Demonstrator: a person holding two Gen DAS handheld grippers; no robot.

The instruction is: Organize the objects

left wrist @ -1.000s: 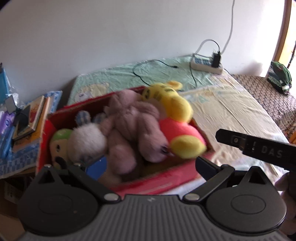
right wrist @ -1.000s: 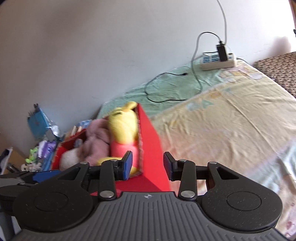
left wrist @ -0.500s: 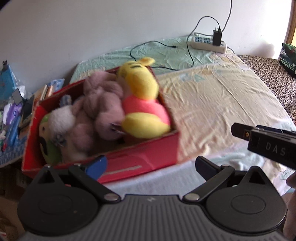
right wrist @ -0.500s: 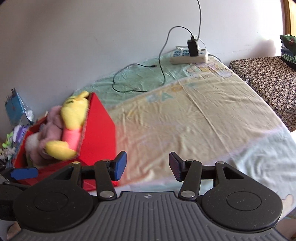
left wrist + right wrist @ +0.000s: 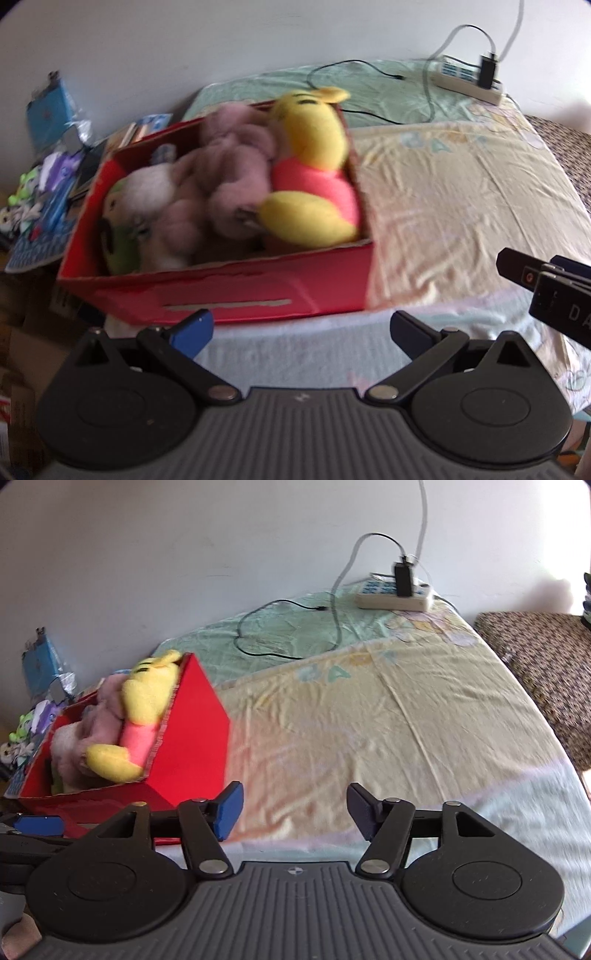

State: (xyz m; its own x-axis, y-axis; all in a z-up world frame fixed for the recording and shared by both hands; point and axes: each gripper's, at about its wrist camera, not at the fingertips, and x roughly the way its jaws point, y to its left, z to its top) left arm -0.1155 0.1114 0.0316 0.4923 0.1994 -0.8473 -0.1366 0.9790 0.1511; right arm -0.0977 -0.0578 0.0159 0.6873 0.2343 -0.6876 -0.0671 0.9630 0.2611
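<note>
A red cardboard box (image 5: 229, 295) stands at the left end of the bed, also in the right wrist view (image 5: 199, 731). It is packed with plush toys: a yellow bear in a pink shirt (image 5: 314, 162) (image 5: 140, 716), a mauve plush (image 5: 229, 162), a white one (image 5: 147, 184) and a green one (image 5: 118, 240). My left gripper (image 5: 301, 330) hovers open just in front of the box, holding nothing. My right gripper (image 5: 293, 808) is open and empty over the sheet to the box's right.
The bed (image 5: 388, 709) has a pale yellow and green sheet. A white power strip (image 5: 395, 594) with a black charger and cables lies near the wall. Books and clutter (image 5: 48, 184) are piled left of the box. A patterned brown seat (image 5: 543, 657) stands at right.
Both grippers have pulled back from the box, which now shows whole and farther off. The right gripper's jaws have spread wider and it has swung right over the sheet.
</note>
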